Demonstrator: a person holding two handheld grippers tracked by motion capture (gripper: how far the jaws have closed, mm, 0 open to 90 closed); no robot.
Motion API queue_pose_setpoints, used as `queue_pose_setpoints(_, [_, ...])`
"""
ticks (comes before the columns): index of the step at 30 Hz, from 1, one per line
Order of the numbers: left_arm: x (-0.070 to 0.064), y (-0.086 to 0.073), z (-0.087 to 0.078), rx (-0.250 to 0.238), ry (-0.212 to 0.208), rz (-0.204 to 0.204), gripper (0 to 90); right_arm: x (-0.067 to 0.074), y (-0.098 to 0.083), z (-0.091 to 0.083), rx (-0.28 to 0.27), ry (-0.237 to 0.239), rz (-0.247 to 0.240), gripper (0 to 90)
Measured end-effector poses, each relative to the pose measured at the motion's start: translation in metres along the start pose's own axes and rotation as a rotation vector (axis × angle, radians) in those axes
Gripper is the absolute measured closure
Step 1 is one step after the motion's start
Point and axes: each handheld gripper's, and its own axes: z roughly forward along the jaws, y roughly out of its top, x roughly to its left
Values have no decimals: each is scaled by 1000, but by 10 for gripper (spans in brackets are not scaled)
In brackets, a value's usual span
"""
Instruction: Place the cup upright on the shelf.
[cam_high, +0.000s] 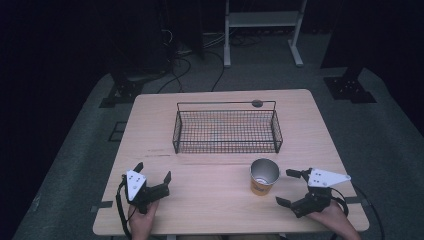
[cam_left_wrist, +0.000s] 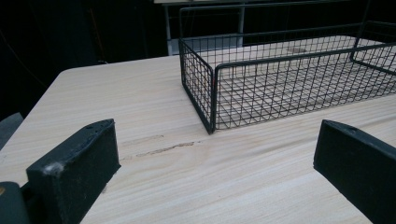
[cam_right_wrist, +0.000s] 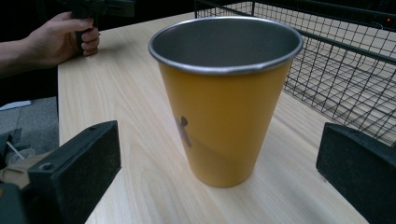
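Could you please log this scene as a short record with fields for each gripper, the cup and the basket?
cup: yellow cup, metal rim, upright on the table, apart from both grippers
basket: black wire basket, behind the cup, nothing visible inside
left gripper: left gripper, jaws open, holding nothing
right gripper: right gripper, jaws open, pointed at the cup, not touching it

Left hand-held gripper (cam_high: 153, 172) agape; right hand-held gripper (cam_high: 288, 187) agape, empty.

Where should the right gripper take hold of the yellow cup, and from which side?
Probably across the yellow cup at mid-wall, coming level from the person's right, where the right gripper already faces it with open jaws. The cup stands upright, tapers downward and has bare table around it, so a side pinch looks easiest.
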Motion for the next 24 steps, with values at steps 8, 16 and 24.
queue_pose_setpoints(8, [0,0,0,-2,0,1,0,-3,6,15,9,8,2,0])
queue_pose_setpoints(16, [0,0,0,-2,-2,2,0,-4,17,27,34,0,-21,0])
queue_pose_setpoints(24, [0,0,0,-2,-2,2,0,-6,18,36,40,8,-9,0])
